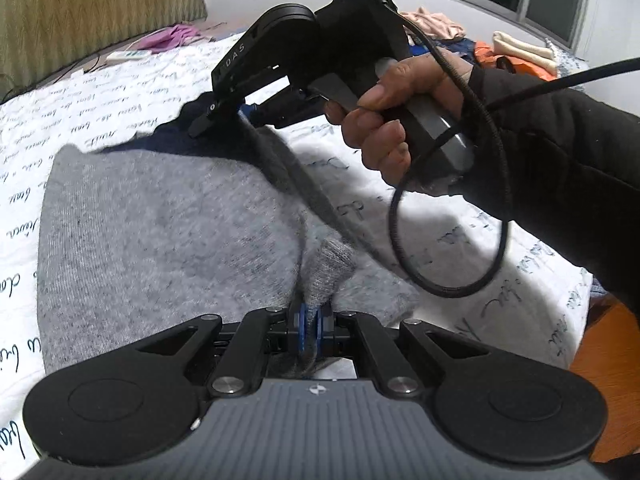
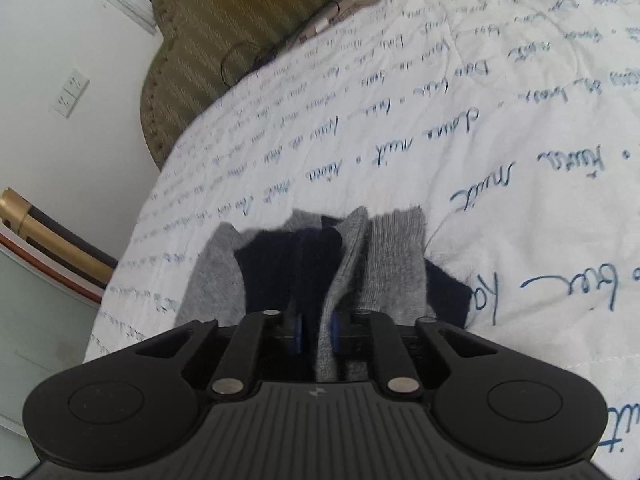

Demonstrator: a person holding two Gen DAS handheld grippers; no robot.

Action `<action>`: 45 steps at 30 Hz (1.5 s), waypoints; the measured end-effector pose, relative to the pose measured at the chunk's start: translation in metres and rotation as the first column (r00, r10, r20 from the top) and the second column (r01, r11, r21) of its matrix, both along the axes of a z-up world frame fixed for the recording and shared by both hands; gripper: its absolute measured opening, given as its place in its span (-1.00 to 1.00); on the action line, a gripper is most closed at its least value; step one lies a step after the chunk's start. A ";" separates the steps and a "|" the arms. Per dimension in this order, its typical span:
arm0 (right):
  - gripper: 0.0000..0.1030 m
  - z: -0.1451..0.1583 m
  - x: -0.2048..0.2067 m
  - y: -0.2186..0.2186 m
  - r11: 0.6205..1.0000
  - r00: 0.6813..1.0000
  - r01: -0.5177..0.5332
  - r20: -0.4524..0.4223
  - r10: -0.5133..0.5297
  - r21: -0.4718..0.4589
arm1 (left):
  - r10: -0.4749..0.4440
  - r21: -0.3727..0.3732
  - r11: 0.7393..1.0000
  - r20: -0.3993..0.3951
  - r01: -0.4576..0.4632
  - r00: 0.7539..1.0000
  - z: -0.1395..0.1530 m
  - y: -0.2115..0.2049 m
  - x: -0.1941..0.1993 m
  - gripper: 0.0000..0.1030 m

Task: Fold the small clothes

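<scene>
A grey knit garment (image 1: pixel 160 224) with a dark navy part (image 1: pixel 172 136) lies on the white bedspread (image 1: pixel 100 88). My left gripper (image 1: pixel 311 322) is shut on a bunched grey corner of it at the near edge. My right gripper (image 1: pixel 224 118), held by a hand, grips the far edge where grey meets navy, and a taut fold runs between the two. In the right wrist view the right gripper (image 2: pixel 318 334) has grey and navy cloth (image 2: pixel 360 264) pinched between its blue pads, which stand a little apart.
A green upholstered headboard (image 1: pixel 80 12) stands at the back left. Purple cloth (image 1: pixel 176 36) and a white remote (image 1: pixel 128 55) lie near it. A pile of clothes (image 1: pixel 512 52) sits at the back right under a window. A black cable (image 1: pixel 460 264) loops from the right gripper.
</scene>
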State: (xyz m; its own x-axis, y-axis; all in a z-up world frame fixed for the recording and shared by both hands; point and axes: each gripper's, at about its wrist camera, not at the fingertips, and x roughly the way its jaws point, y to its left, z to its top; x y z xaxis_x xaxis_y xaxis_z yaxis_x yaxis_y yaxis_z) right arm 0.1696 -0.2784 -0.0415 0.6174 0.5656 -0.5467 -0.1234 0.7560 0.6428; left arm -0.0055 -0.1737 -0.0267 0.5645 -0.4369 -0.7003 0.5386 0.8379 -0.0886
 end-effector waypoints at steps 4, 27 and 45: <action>-0.80 0.015 -0.010 -0.009 1.000 0.999 0.012 0.052 -0.011 -0.014 | -0.023 0.002 1.000 0.004 0.023 1.000 -0.002 -0.004 -0.002 -0.94; -0.74 0.056 -0.053 -0.027 0.996 0.983 0.051 0.173 -0.063 0.069 | -0.011 -0.130 0.991 0.062 0.019 0.998 0.009 0.042 0.005 0.11; 0.50 0.024 -0.043 -0.037 0.988 0.986 0.146 0.076 -0.149 0.045 | 0.347 -0.308 0.887 -0.046 -0.344 0.937 0.037 0.158 0.084 0.46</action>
